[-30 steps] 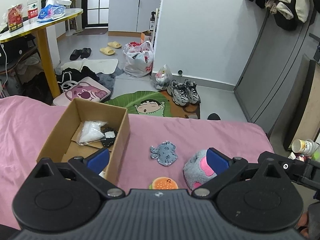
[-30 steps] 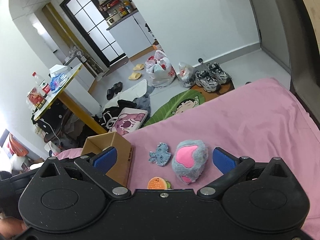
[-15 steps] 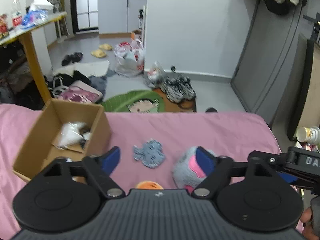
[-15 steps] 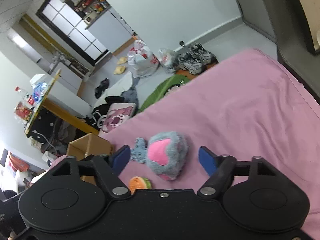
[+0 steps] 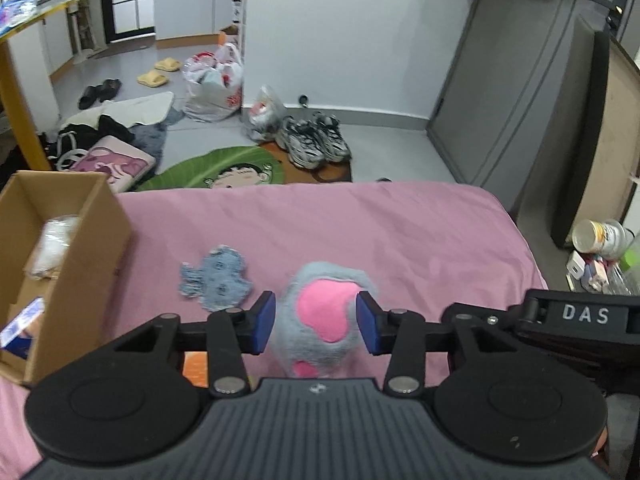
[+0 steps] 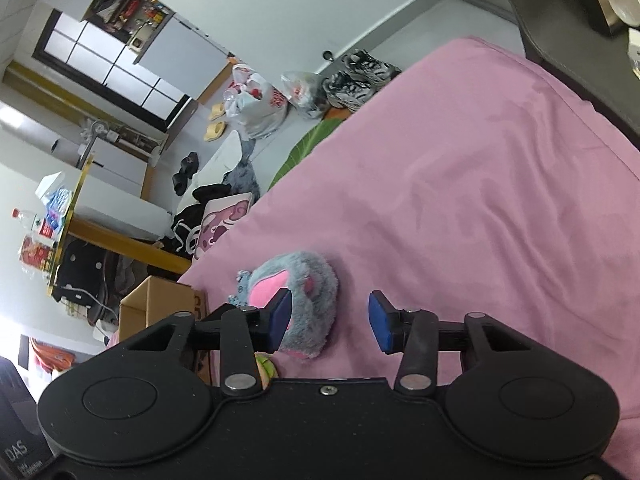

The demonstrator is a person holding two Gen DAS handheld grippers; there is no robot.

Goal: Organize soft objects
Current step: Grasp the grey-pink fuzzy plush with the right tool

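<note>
Blue fingers (image 5: 264,322) beside grey-pink plush (image 5: 320,316) on pink bedsheet (image 5: 400,232), cluttered floor (image 5: 380,148) beyond.

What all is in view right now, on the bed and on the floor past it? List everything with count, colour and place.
plush paw: one, grey with pink pads, on the bed between the left gripper's fingers
fabric patch: one, blue-grey, on the bed left of the paw
burger toy: one, orange, mostly hidden under the left gripper
cardboard box: one, brown, open, at the left of the bed, holding a clear bag
bedsheet: one, pink
sneakers: one pair, grey and black, on the floor
leaf mat: one, green, on the floor
slippers: one yellow pair, one black pair
plastic bags: two, on the floor
left gripper: black, blue pads, open
right gripper: black, blue pads, open
</note>
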